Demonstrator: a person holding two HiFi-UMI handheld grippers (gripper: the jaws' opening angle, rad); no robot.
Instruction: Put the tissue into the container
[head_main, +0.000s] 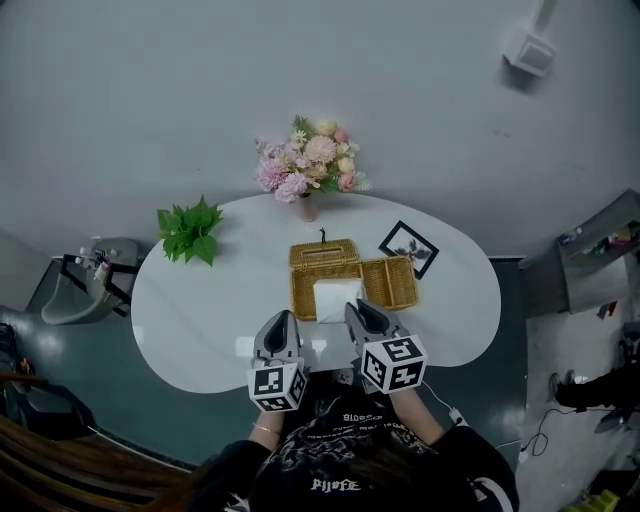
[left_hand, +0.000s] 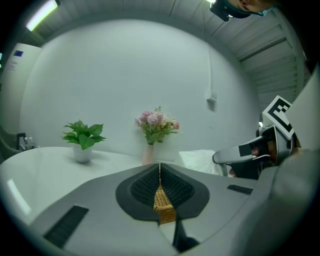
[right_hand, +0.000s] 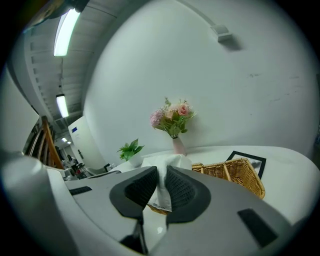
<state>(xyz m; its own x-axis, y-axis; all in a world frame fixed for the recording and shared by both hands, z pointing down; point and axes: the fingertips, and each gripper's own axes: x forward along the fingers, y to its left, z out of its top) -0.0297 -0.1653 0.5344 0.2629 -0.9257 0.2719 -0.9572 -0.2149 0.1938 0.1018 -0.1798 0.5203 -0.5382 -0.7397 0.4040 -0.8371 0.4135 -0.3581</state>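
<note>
Tissue pack (right_hand: 162, 195), white with print near its lower edge, is clamped between the two ribbed pads of the right tongs (right_hand: 161, 172), which close on it from both sides. In the head view the tissue pack (head_main: 335, 298) sits over the left compartment of the wicker basket (head_main: 392, 283), with the right tongs (head_main: 358, 310) at its near right edge. Whether the pack rests on the basket floor cannot be determined. The right compartment of the wicker basket (right_hand: 235, 175) holds nothing visible. The left tongs (left_hand: 160, 167) are closed with their pads together and nothing gripped; only a thin strip of the wicker basket (left_hand: 163, 202) shows through the slit between them. In the head view the left tongs (head_main: 282, 322) are positioned just beside the near left corner of the basket, over the white desk (head_main: 200, 320). A flat wicker piece (head_main: 323, 254) with a small dark upright part lies touching the far side of the basket. A framed picture (head_main: 408, 246) lies flat on the desk to the right of that piece. A vase of pink flowers (head_main: 308, 165) stands at the far edge of the desk, against the wall. A potted green plant (head_main: 190, 230) stands at the far left of the desk, well apart from the basket.
</note>
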